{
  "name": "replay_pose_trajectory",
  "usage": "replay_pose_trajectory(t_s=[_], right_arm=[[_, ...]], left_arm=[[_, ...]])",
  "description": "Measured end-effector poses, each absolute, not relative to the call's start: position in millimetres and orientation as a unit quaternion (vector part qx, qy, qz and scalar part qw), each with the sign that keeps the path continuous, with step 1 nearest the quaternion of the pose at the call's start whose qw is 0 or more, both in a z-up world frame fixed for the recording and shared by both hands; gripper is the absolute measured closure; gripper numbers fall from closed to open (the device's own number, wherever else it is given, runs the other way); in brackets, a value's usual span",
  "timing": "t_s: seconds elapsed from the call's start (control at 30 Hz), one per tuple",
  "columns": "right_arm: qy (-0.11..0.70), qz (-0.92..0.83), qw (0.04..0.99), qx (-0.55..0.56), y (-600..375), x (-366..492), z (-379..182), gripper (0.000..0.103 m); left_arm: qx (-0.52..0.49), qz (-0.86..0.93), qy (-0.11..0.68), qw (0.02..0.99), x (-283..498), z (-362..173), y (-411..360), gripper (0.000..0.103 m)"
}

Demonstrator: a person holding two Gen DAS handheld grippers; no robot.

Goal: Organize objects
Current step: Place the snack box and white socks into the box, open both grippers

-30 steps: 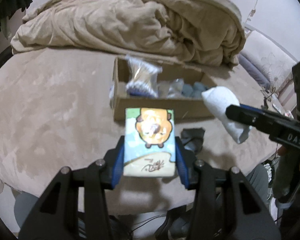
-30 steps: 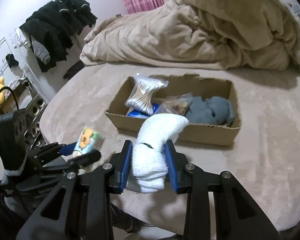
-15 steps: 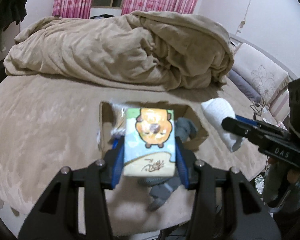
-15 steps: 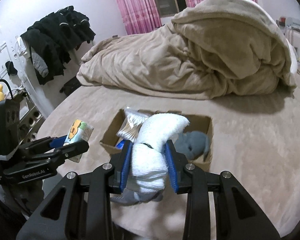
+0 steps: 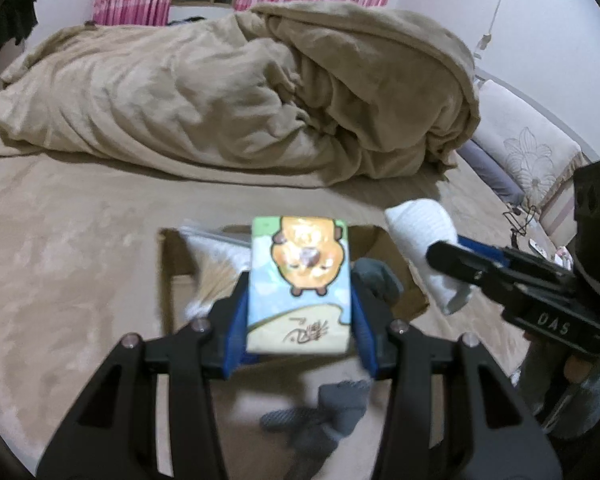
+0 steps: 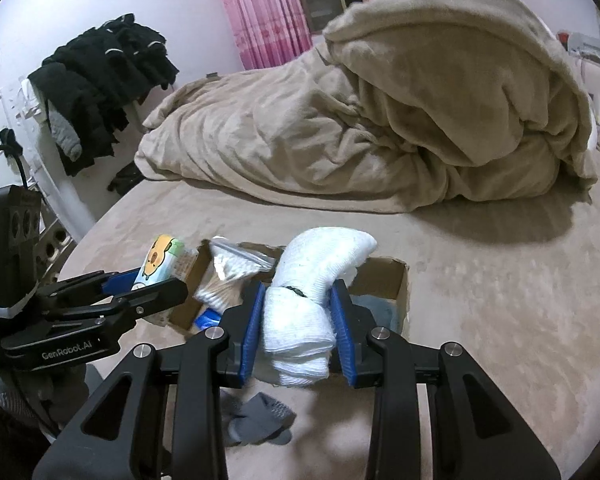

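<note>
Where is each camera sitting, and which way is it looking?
Left wrist: sits on the left gripper, looks down past its tissue pack at the cardboard box; part of a hand shows at right.
Right wrist: sits on the right gripper, looks down past its white sock.
Shared: box, beige blanket, grey sock.

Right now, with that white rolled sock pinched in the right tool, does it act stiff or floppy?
Probably soft and floppy: the white sock bulges between the right gripper's blue fingers, and its free end curves over. It looks light, since a pinch alone holds it up. The knit should grip rather than slip.
</note>
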State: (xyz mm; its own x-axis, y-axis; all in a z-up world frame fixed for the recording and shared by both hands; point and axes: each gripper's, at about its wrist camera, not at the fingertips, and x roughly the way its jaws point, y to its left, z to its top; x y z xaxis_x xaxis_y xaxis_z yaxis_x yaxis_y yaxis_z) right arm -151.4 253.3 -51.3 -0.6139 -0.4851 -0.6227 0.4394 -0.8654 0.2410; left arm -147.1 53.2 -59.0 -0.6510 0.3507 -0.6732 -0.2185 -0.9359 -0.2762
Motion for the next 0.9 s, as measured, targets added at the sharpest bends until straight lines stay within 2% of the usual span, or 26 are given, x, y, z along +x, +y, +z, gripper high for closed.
replay_pose_trajectory(t_s=[0.47, 0.53, 0.6, 0.7, 0.8, 0.83, 0.9], right_arm=[[-0.055, -0.882, 0.242, 0.401, 258, -204, -113, 0.068], [-0.063, -0.879, 0.244, 0.405, 262, -208, -119, 0.068], [-0.059, -0.878, 0.241, 0.41, 263, -210, -124, 0.067], [-0.063, -0.878, 0.228, 0.416, 265, -212, -129, 0.065], [-0.075, -0.88, 0.224, 0.413, 268, -208, -127, 0.056], [-0.077, -0.882, 0.222, 0.409, 268, -206, -125, 0.049], [-0.074, -0.885, 0.219, 0.404, 269, -202, -119, 0.047]], left_arm=[[-0.452, 0.864, -0.111, 0.19, -208, -130, 98, 0.055], [-0.453, 0.863, -0.113, 0.194, -208, -130, 98, 0.051], [-0.454, 0.861, -0.115, 0.198, -208, -128, 96, 0.039], [-0.445, 0.867, -0.116, 0.192, -202, -120, 89, 0.037], [-0.442, 0.871, -0.115, 0.181, -195, -114, 80, 0.036], [-0.442, 0.872, -0.113, 0.177, -192, -111, 78, 0.036], [-0.437, 0.876, -0.111, 0.169, -185, -106, 72, 0.036]])
